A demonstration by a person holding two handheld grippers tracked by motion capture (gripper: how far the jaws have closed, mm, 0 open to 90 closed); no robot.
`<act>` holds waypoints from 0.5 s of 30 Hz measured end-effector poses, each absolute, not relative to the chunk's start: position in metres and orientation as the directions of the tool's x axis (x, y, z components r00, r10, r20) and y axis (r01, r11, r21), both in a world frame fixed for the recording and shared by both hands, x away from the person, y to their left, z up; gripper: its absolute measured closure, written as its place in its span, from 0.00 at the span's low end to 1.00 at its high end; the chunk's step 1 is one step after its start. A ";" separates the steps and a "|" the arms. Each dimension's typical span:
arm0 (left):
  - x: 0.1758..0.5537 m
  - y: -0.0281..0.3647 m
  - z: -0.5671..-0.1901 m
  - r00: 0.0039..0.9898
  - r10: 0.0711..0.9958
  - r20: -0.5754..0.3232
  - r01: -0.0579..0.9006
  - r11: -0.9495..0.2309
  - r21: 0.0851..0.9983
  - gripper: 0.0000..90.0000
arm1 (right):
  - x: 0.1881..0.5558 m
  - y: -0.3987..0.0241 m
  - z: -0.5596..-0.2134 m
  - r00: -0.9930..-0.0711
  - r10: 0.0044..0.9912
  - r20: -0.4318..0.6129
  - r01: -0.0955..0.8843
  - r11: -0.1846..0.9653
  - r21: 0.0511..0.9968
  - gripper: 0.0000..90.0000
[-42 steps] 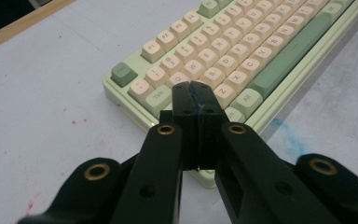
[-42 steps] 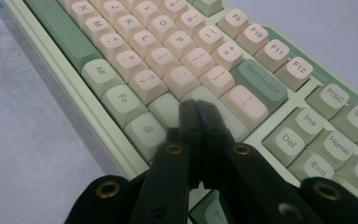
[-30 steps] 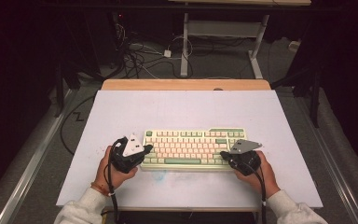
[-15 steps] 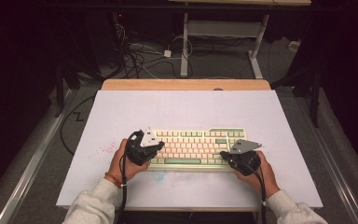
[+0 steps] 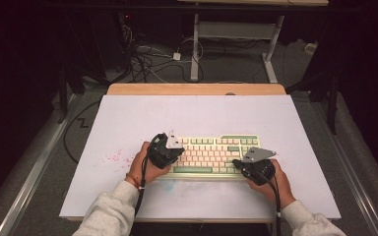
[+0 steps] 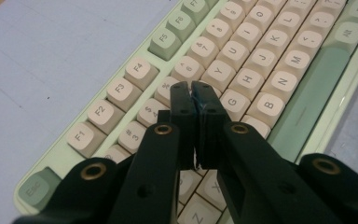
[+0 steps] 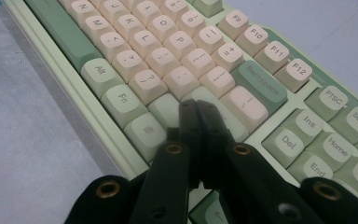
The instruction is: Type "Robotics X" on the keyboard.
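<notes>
A pale green keyboard (image 5: pixel 211 152) with cream and green keys lies on the white board, near its front edge. My left gripper (image 5: pixel 180 151) is shut and empty, and a hand holds it over the keyboard's left end. In the left gripper view its black tips (image 6: pixel 191 88) hover just above the number and letter keys of the keyboard (image 6: pixel 261 60), around 5, T and R. My right gripper (image 5: pixel 238 162) is shut with nothing in it. It hangs low over the right part of the keyboard (image 7: pixel 168 46), its tips (image 7: pixel 196 106) close above the keys below Backspace.
The white board (image 5: pixel 197 118) covers a wooden table (image 5: pixel 197 89). Pink specks (image 5: pixel 113 157) mark the board left of the keyboard. Beyond the table, cables (image 5: pixel 147 59) trail over the floor beside a white desk frame (image 5: pixel 236 29).
The left hand has carried its gripper to the right, from beside the keyboard's left edge to over its keys. The right hand and the keyboard have stayed put.
</notes>
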State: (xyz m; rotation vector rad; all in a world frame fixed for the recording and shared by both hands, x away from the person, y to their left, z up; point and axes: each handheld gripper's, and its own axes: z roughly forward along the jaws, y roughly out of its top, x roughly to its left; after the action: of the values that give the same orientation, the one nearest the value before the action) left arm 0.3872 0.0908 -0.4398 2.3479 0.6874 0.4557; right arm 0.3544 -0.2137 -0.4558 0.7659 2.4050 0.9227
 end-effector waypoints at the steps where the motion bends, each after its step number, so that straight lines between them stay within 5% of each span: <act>1: 0.387 0.091 -0.440 0.803 0.579 0.142 0.356 -0.657 0.664 0.95 | 0.354 -0.214 -0.456 -0.744 0.635 -0.207 0.334 0.622 0.709 1.00; 15: 0.397 0.082 -0.450 0.801 0.581 0.144 0.381 -0.681 0.625 0.96 | 0.354 -0.213 -0.456 -0.743 0.635 -0.212 0.334 0.626 0.705 1.00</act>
State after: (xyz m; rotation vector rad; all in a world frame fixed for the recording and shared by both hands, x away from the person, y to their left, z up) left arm 0.3970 0.0822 -0.4505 2.3956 0.7097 0.4467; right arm 0.3540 -0.2132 -0.4556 0.7647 2.4053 0.9138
